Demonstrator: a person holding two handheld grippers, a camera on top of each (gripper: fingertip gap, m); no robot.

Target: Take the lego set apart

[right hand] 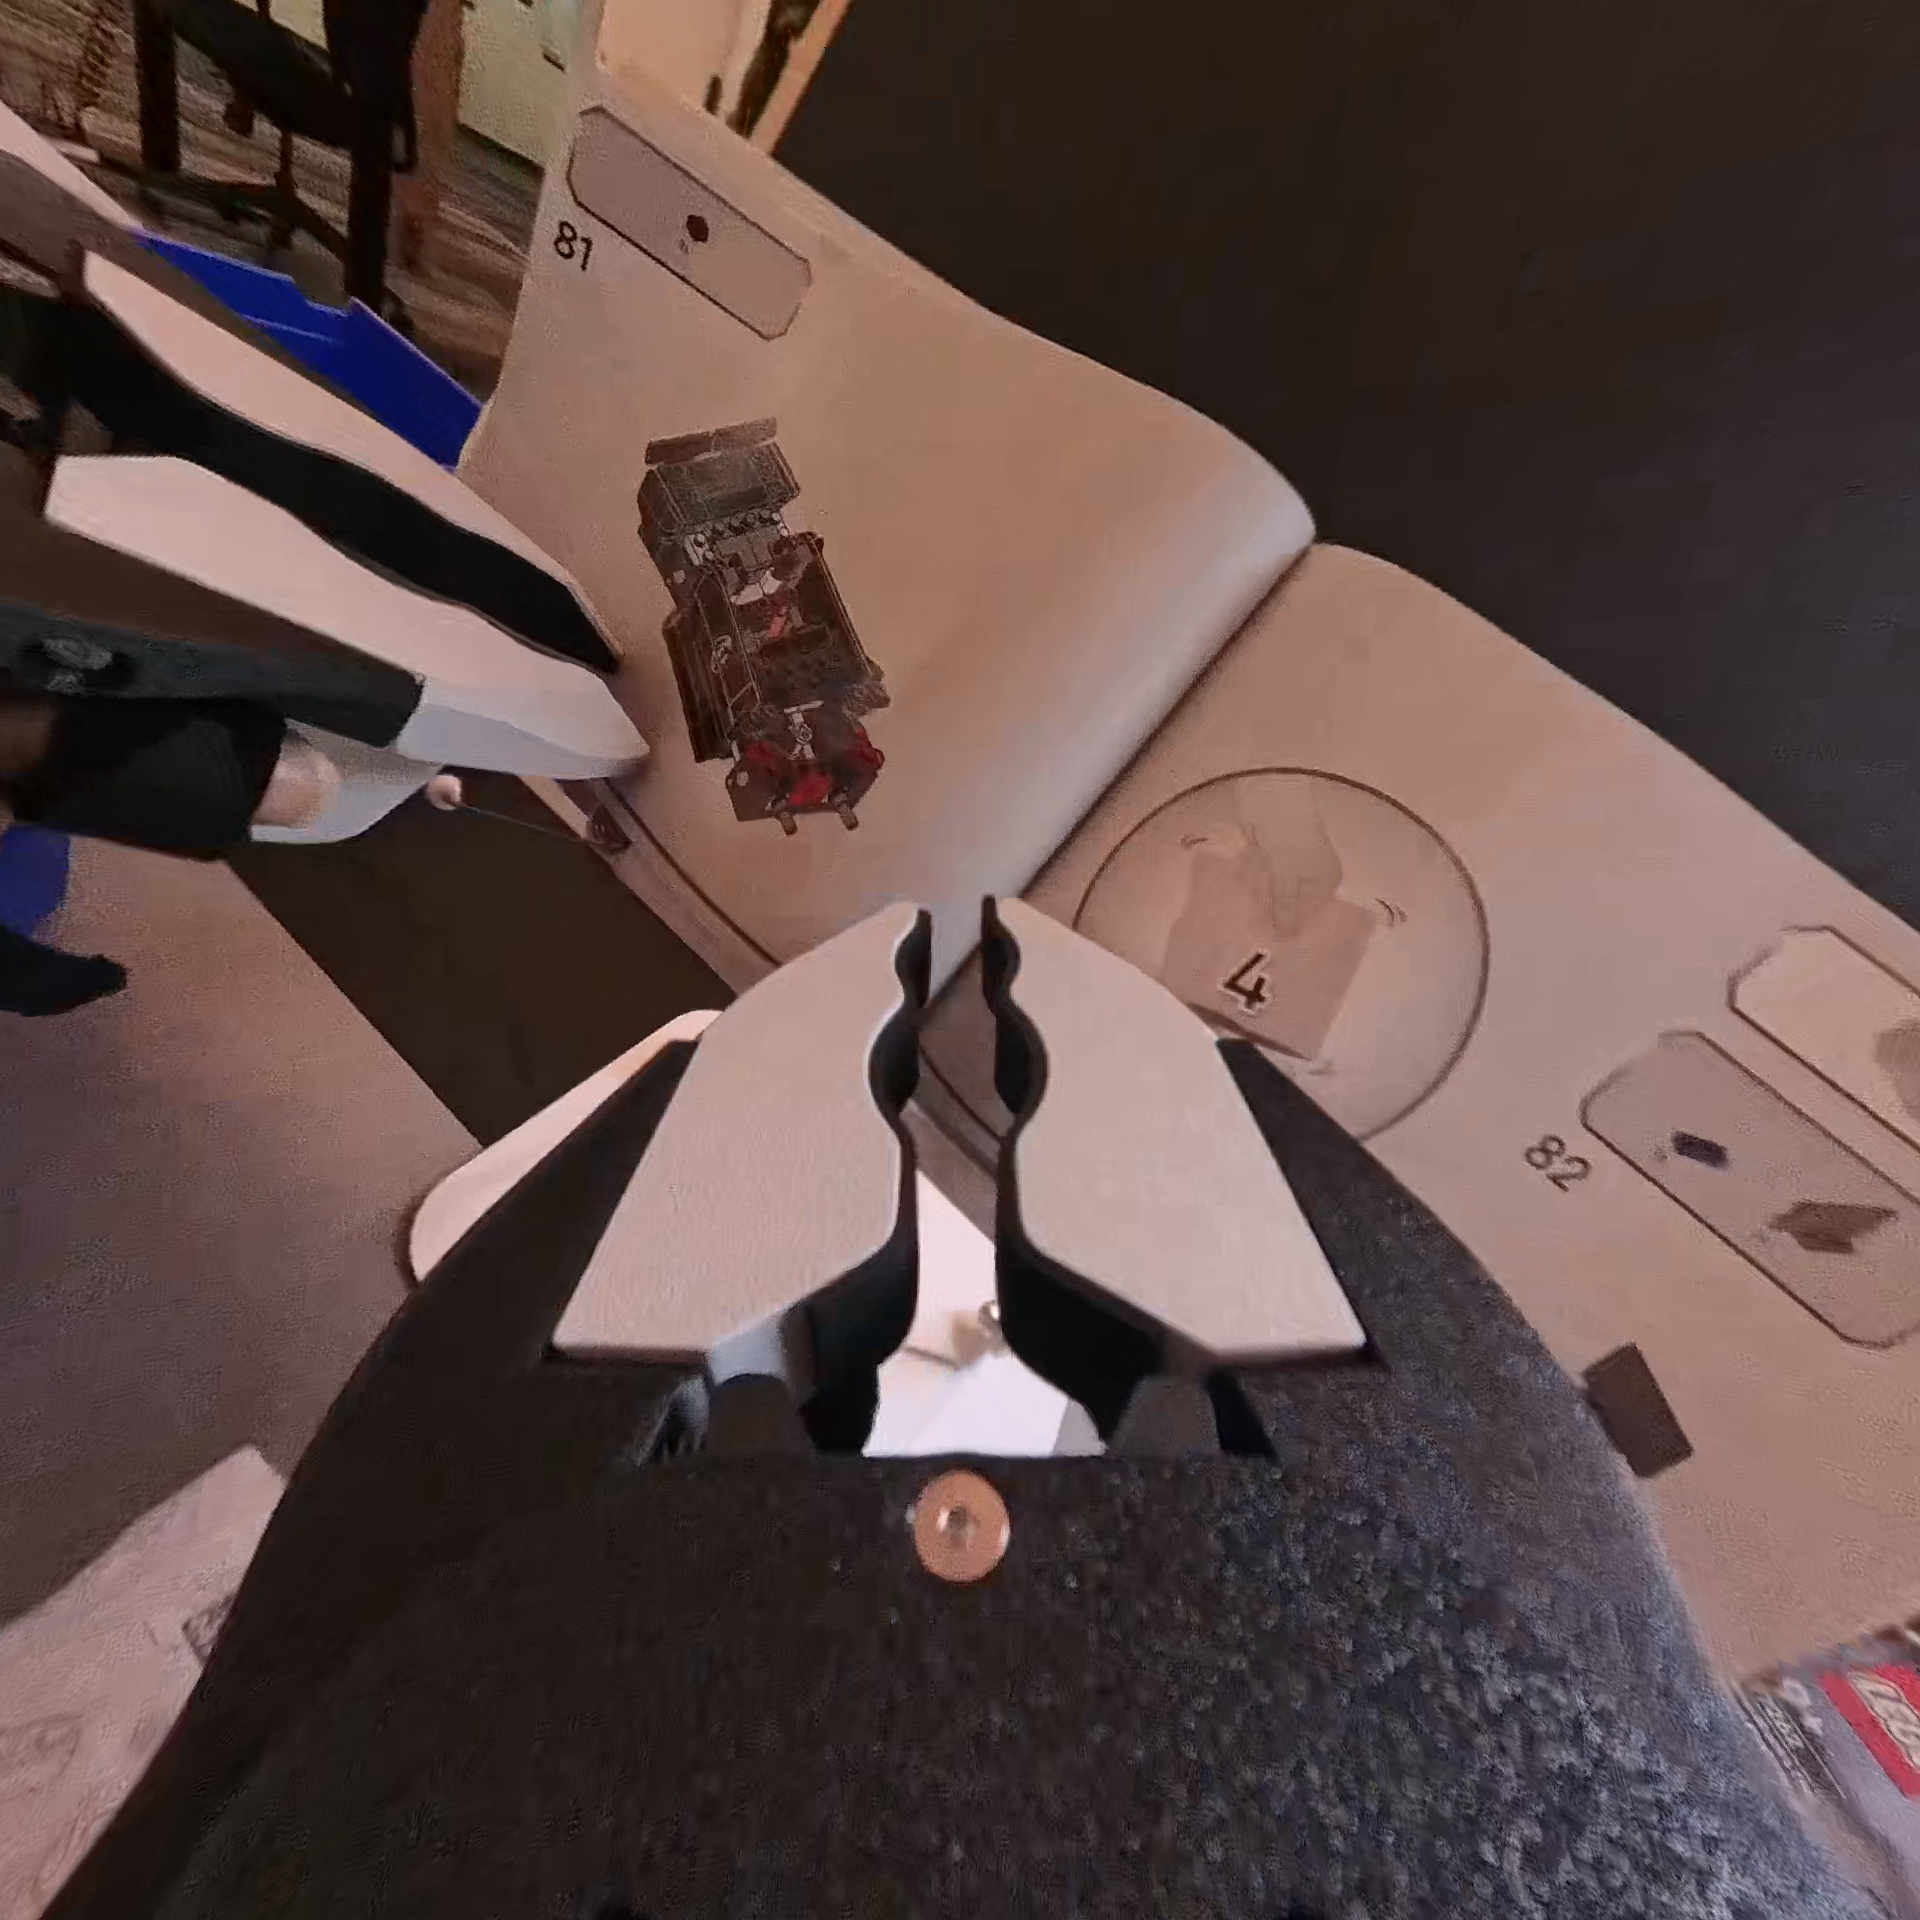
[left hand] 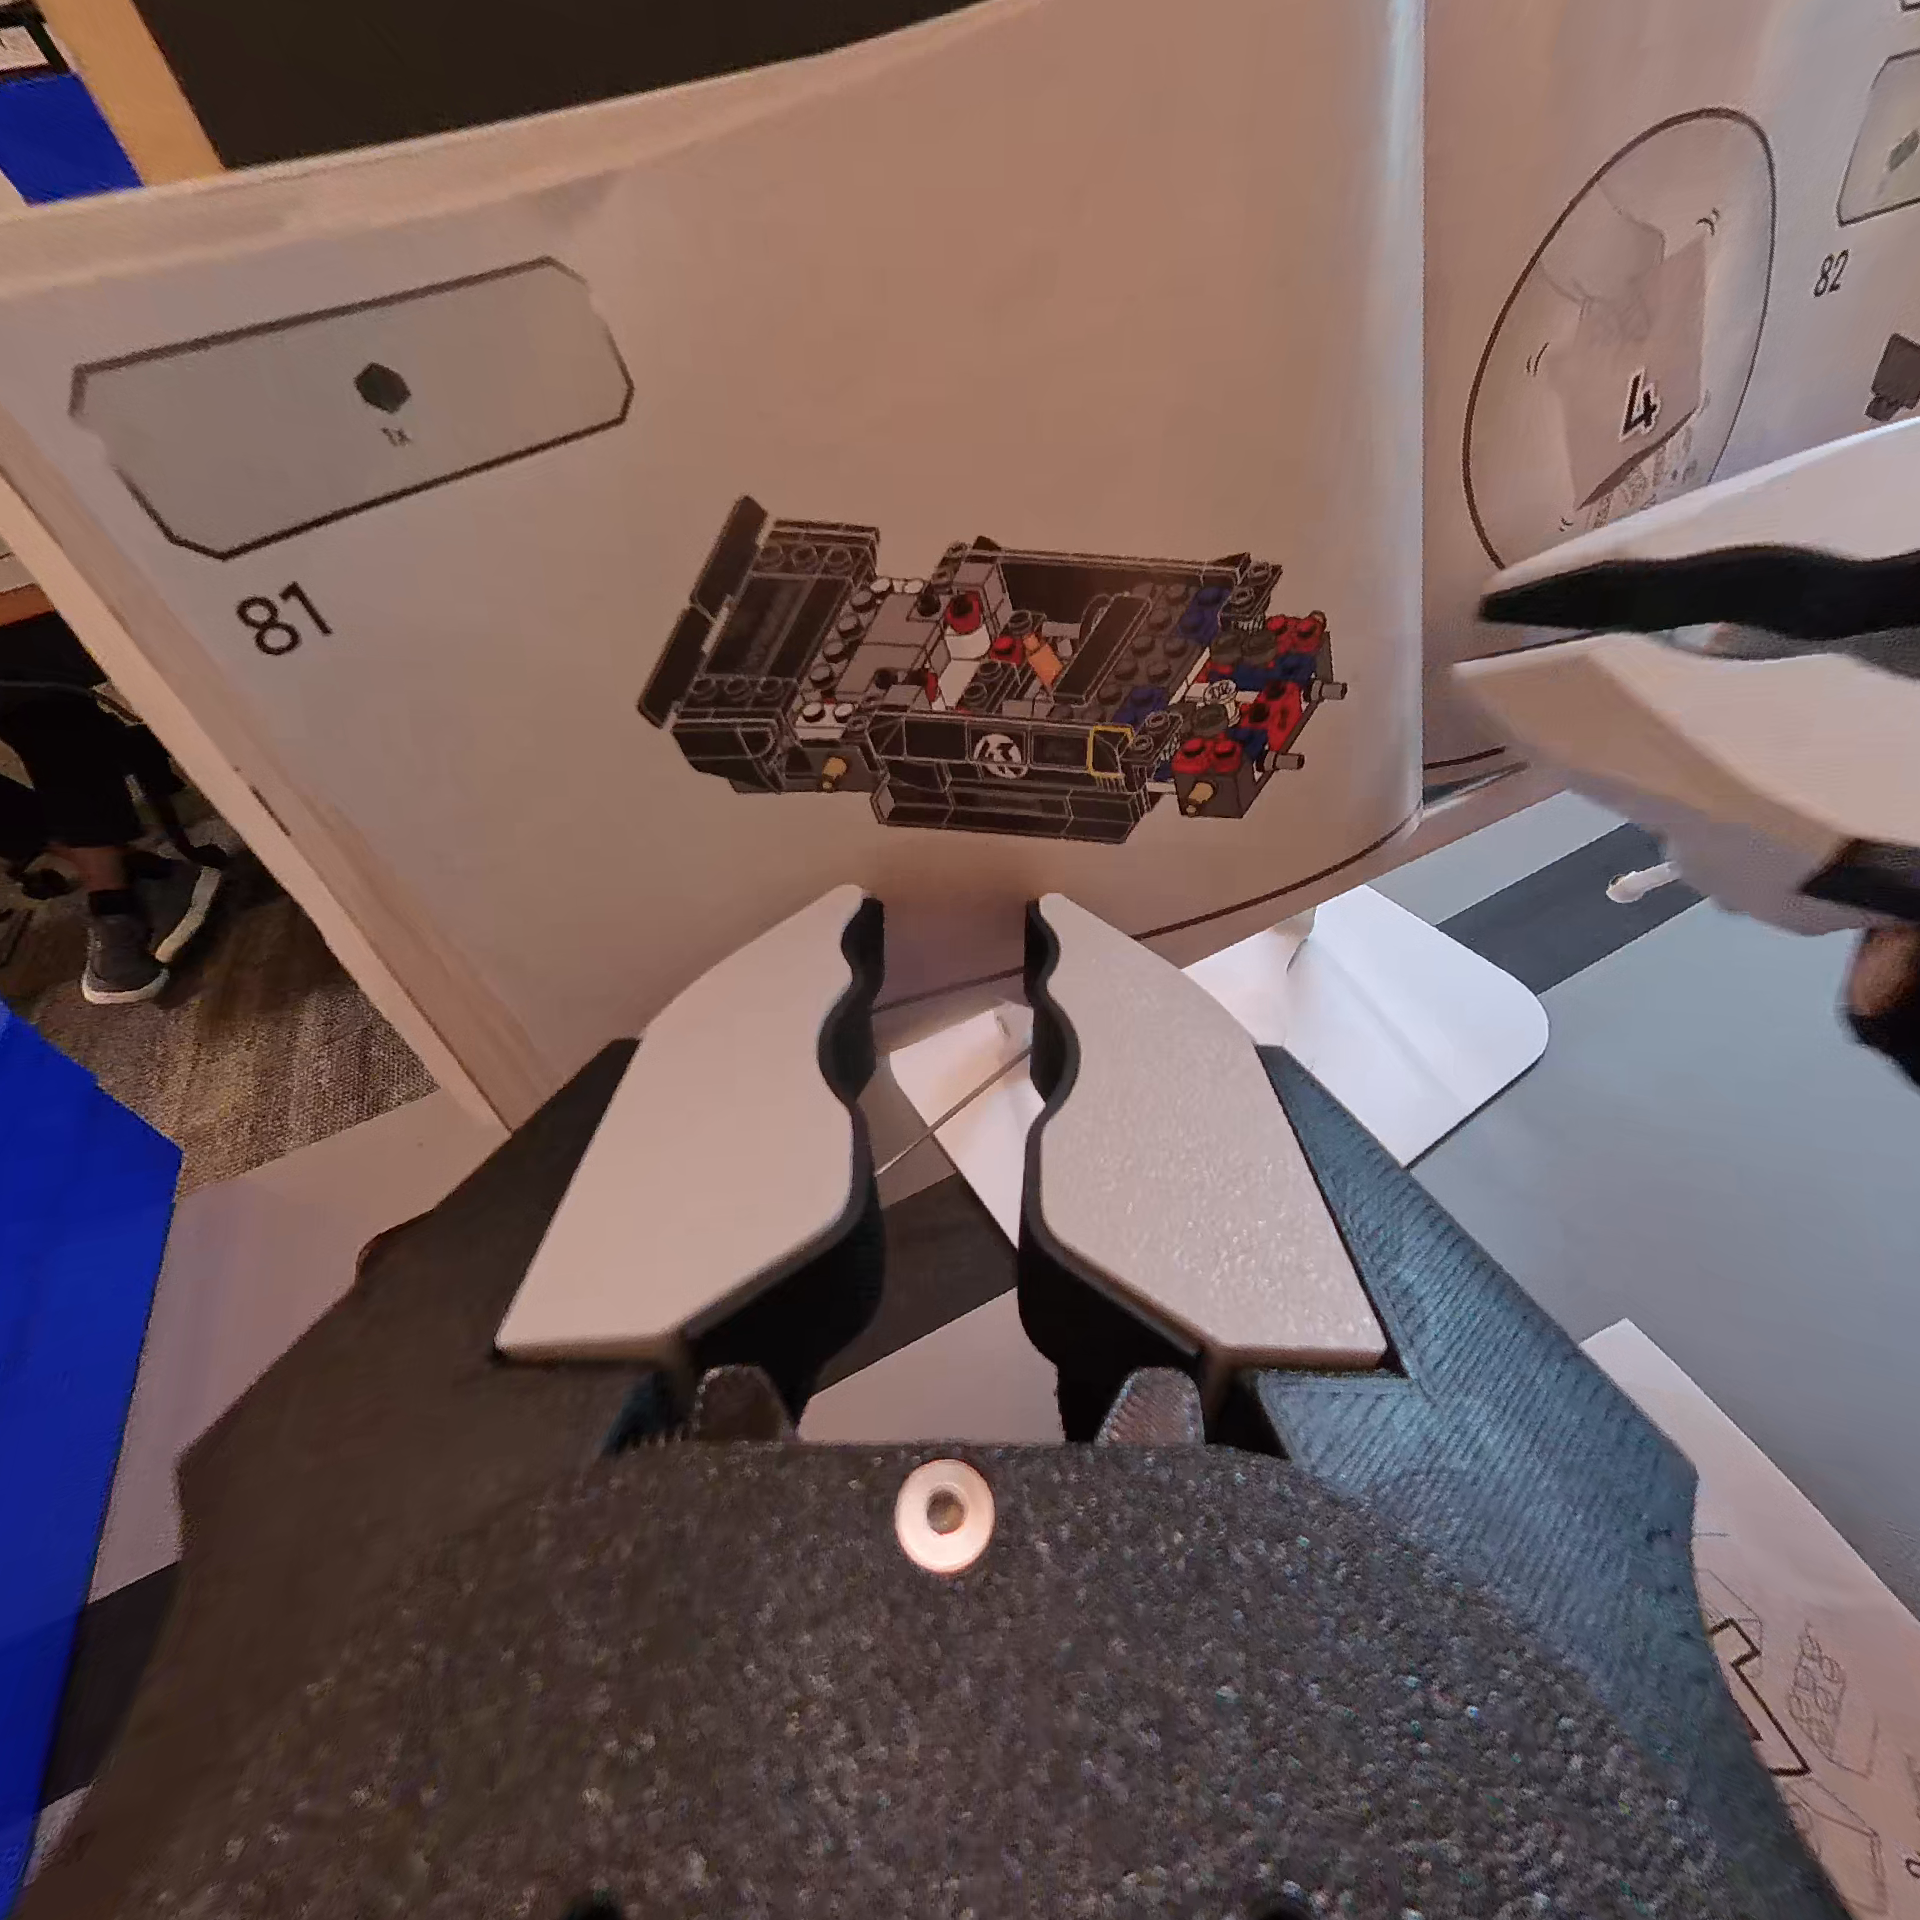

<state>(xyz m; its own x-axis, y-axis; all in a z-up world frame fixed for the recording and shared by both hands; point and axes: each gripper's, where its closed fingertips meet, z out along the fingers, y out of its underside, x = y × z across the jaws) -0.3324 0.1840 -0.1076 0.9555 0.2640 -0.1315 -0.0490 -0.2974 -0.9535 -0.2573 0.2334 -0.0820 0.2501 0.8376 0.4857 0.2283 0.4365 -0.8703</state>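
No built lego model shows, only an open instruction booklet (left hand: pixel 935 364) with a printed drawing of it. Its left page (right hand: pixel 935 499) curls upward, and the right page (right hand: pixel 1558 831) lies flatter. My left gripper (left hand: pixel 951 909) is open, with the bottom edge of the raised page between its fingers; in the right wrist view (right hand: pixel 629 712) its tips meet that page's left edge. My right gripper (right hand: pixel 956 914) is nearly closed on the booklet's lower edge by the spine. It also enters the left wrist view (left hand: pixel 1496 608) from the right.
A small dark piece (right hand: pixel 1636 1413) lies on the right page. A corner of a lego box (right hand: pixel 1870 1725) shows at lower right. White paper sheets (left hand: pixel 1403 1018) lie on the grey table. A blue object (left hand: pixel 62 1299) is at left. A person's shoes (left hand: pixel 125 945) are on the carpet beyond. One gripper's finger ends stand about 10 cm off the other's. My right tips are about 45 cm from the blue object (left hand: pixel 62 1299), my left tips only 35 cm.
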